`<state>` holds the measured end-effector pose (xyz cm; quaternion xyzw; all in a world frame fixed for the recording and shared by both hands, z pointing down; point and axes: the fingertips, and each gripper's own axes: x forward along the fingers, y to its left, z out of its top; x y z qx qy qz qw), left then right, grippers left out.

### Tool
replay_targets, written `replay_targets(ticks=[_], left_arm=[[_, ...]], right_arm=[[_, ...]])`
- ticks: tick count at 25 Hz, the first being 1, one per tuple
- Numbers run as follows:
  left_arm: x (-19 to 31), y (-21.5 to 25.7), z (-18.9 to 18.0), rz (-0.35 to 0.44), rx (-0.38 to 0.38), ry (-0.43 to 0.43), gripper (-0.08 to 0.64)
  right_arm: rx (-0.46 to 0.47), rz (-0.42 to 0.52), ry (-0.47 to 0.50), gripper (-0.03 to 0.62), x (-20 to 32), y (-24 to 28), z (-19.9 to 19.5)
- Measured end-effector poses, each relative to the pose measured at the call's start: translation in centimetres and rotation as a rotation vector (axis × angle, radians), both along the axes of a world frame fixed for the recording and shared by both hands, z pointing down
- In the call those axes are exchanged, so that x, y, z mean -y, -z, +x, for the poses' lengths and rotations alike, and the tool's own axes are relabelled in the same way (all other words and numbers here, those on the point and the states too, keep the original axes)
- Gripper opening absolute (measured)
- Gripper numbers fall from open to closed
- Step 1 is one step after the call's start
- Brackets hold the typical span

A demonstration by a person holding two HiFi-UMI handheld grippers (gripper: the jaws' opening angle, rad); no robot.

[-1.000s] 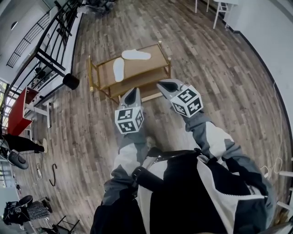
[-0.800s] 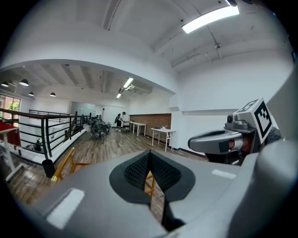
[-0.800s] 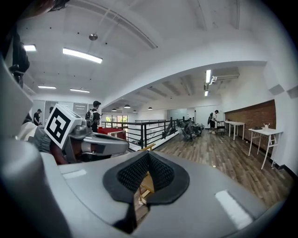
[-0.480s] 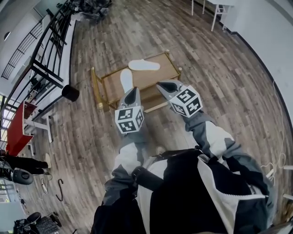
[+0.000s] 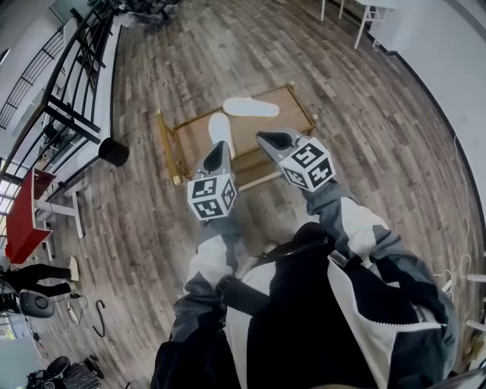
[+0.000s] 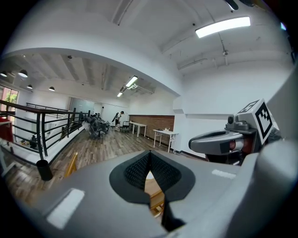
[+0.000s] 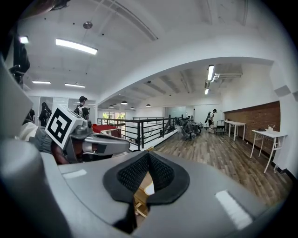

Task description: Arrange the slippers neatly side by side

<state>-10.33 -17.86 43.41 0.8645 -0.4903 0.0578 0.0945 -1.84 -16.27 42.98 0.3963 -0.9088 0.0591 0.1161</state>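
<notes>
Both arms are stretching forward from the lower middle of the head view in grey-and-white sleeves. The left gripper [image 5: 217,152] is pointing up the frame and the right gripper [image 5: 273,140] is angling up and to the left beside it. Each gripper's own view shows its tongs clenched together with nothing between them. Compared with a second ago, the low wooden rack [image 5: 285,102] is sitting lower and further right in the frame, closer to the gripper tips. On its top, in the upper middle, the two white slippers are lying at an angle to each other. One slipper [image 5: 220,127] is running up and down the frame, its near end just above the left gripper's tip. The other slipper [image 5: 250,107] is lying crosswise beyond it. Around them, a black railing [image 5: 76,83] is running along the upper left and a black bin [image 5: 114,152] is standing on the plank floor [image 5: 364,137] left of the rack. A red table [image 5: 19,220] is showing at the left edge and white table legs [image 5: 363,23] at the upper right. Nothing is standing between the grippers and the rack.
</notes>
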Motion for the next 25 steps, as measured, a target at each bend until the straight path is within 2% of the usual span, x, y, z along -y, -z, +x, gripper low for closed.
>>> replay_targets(ticks=[5,12,19,25], left_arm=[[3.1,-1.2,0.0,-0.030,0.001,0.034,0.005],[10.6,-2.0,0.0,-0.048,0.018,0.123,0.005],[17.7,0.1,3.5,-0.003,0.035,0.185,0.005],[20.2,-0.6,4.4,-0.012,0.026,0.225,0.005]], right_arm=[[0.008,-0.021,0.054,0.006,3.4,-1.0,-0.6],[0.010,-0.034,0.154,0.006,11.9,-2.4,-1.0],[0.013,-0.003,0.244,0.006,19.6,-1.0,1.5],[0.011,-0.010,0.307,0.006,22.6,-1.6,2.3]])
